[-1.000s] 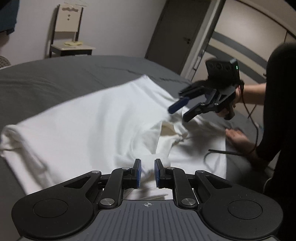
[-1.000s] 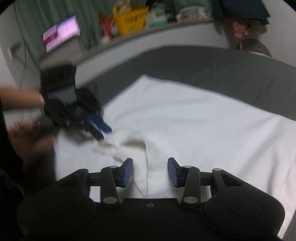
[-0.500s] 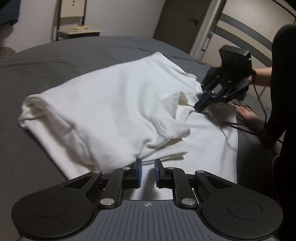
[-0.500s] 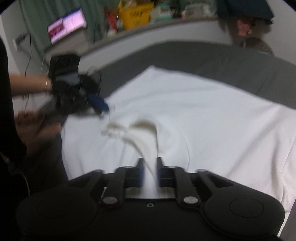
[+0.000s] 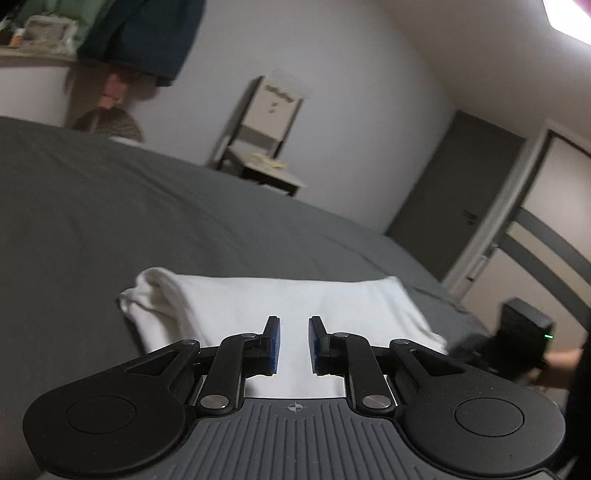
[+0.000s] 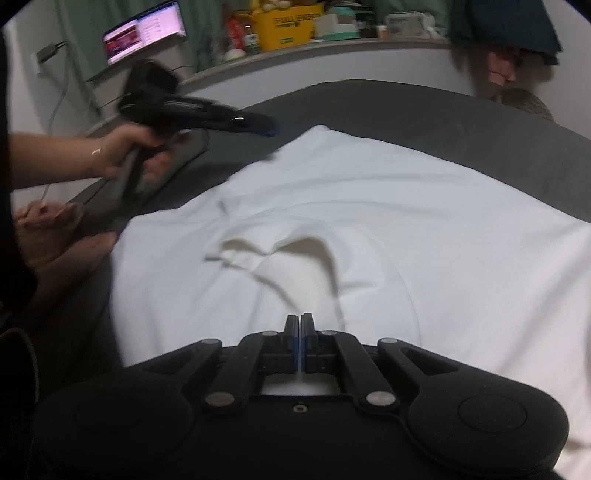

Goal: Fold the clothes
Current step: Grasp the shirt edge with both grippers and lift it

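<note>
A white garment (image 6: 388, 229) lies spread on the dark grey bed (image 6: 424, 110), its collar opening (image 6: 277, 251) near the middle. My right gripper (image 6: 299, 325) is shut on a fold of the white garment at its near edge. In the left wrist view the garment (image 5: 258, 302) lies just beyond my left gripper (image 5: 292, 343), which is slightly open, empty and raised over it. The left gripper also shows in the right wrist view (image 6: 271, 129), held above the garment's far left corner. The right gripper's body shows at the left wrist view's right edge (image 5: 524, 332).
A chair (image 5: 266, 147) stands against the far wall and a dark door (image 5: 454, 206) is at the right. A shelf with a yellow box (image 6: 288, 22) and a lit screen (image 6: 144, 33) runs behind the bed. Clothes (image 5: 140, 37) hang on the wall.
My left gripper has lifted and tilted up, away from the garment's near edge, with its jaws slightly wider. My right gripper stays shut on the fold; the collar area has flattened out.
</note>
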Demonstrator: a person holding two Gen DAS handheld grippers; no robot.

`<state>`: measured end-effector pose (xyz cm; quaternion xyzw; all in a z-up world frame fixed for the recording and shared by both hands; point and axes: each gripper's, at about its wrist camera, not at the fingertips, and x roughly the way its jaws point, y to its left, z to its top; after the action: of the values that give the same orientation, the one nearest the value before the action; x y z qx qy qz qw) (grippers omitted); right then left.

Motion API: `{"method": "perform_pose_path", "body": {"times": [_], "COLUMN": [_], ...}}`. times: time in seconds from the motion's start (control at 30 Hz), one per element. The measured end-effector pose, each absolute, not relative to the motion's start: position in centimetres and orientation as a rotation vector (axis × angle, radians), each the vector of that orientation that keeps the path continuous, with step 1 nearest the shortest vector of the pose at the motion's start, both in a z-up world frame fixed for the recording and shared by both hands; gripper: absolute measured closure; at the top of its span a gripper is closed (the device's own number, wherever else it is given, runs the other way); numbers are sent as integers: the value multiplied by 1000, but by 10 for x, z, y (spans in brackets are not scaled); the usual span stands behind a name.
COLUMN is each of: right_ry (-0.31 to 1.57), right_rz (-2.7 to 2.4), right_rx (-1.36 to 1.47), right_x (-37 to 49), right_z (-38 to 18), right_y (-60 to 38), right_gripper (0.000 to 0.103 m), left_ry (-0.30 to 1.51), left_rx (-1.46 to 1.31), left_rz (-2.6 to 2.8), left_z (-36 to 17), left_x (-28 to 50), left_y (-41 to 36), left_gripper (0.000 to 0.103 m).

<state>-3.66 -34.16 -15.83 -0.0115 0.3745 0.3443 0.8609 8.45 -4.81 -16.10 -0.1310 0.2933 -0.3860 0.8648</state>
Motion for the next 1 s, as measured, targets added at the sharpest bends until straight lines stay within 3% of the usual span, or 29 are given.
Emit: {"method": "perform_pose_path", "body": {"times": [0.17, 0.27, 0.5, 0.63, 1.0], "right_ry": [656, 639, 701, 751, 819], "right_rz": [478, 287, 62, 20, 4], "right_rx": [144, 261, 852, 925, 991], "right_x": [-26, -4, 42, 56, 76], "right_z": [-132, -128, -155, -168, -180], "right_y": [-403, -450, -547, -556, -555], "right_gripper": [61, 60, 50, 49, 46], "left_ry": [615, 627, 747, 809, 950], "left_rx": [-279, -331, -606, -745, -777], "left_rz": [-726, -683, -591, -531, -442], "left_z": [-163, -162, -176, -189, -216], "left_x": [102, 112, 146, 162, 191], "left_y": [-50, -43, -20, -18, -46], "left_gripper": [88, 88, 87, 87, 86]}}
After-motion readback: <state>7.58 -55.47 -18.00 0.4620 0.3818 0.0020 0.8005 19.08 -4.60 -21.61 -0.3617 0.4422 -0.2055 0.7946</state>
